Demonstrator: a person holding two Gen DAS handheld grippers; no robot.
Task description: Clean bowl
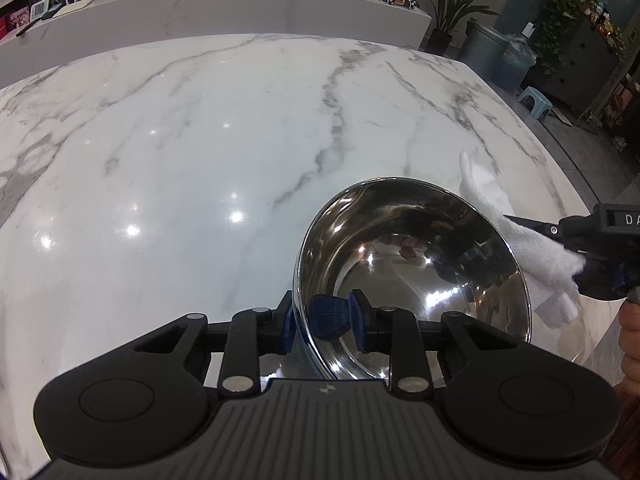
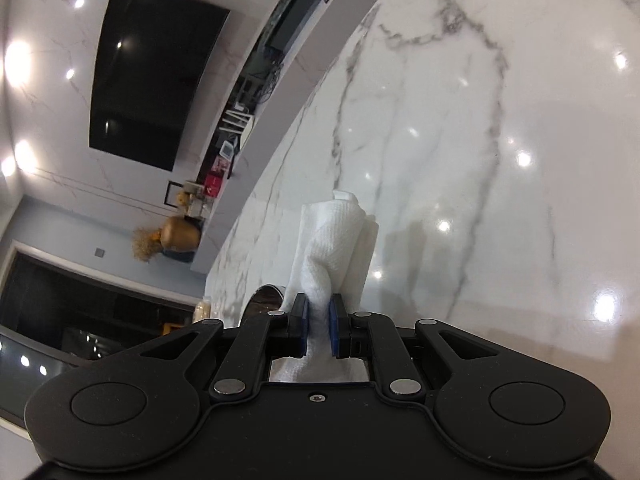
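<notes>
Bowl (image 1: 412, 280): stainless steel, shiny, tipped on its side so the opening faces the left wrist camera; lifted or propped at the near right part of the tabletop (image 1: 200, 140), can't tell if its base still touches.
Left tool (image 1: 322, 326): clamped on the bowl's near rim, one blue pad inside the wall, the other outside; likely held this way to steady the bowl and present the inside for wiping.
Right tool (image 2: 318, 330): pinched together on a white cloth (image 2: 340, 248), cloth bunched between the blue pads and sticking out ahead of them.
Cloth position: in the left view it hangs just beside the bowl's right rim, touching or nearly touching the outer edge; contact is hard to confirm, fisheye warps that corner.
Why so: cloth gripped at its middle so a loose wad leads, good for rubbing a curved wall.
Step (judgement): wipe about to start or at the rim; bowl interior shows no visible dirt, only reflections.
Next move needs: bring the wad over the rim into the cavity while the left tool keeps the tilt.
Risk: thin rim grip could slip under wiping pressure; steel is slick.
Tabletop: white marble, grey veins, glossy.
</notes>
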